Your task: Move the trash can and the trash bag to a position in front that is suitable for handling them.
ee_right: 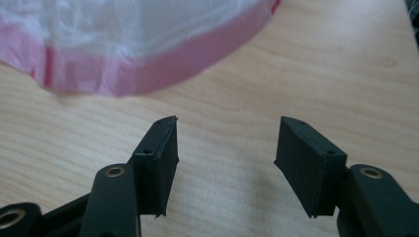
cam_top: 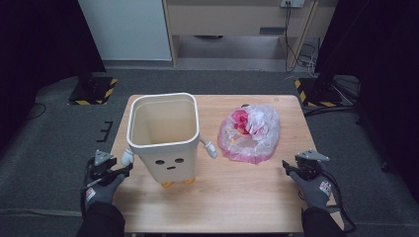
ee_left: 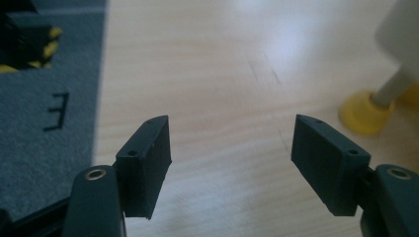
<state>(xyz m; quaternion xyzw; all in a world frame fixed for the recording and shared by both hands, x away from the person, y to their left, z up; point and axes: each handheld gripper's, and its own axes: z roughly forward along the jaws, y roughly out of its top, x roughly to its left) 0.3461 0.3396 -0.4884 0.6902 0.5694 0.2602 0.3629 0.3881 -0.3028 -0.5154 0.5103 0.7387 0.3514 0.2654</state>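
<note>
1. High view: a white bin point(cam_top: 165, 136) with a face, small arms and yellow feet stands left of centre on the wooden table point(cam_top: 237, 197); a pink-and-clear plastic bag point(cam_top: 250, 133) lies right of centre, apart from it.
2. Left gripper point(cam_top: 116, 170), lower left of the frame, sits just beside the bin's arm, jaws wide with nothing between them.
3. Right gripper point(cam_top: 291, 169), lower right, is near the bag, jaws apart and empty.
4. Left gripper view: a yellow foot point(ee_left: 363, 111) at the right edge.

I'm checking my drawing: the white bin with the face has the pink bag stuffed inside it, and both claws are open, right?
Not quite. The pink bag lies on the table beside the white bin, as the high view shows. The left claw and right claw are indeed open.
</note>
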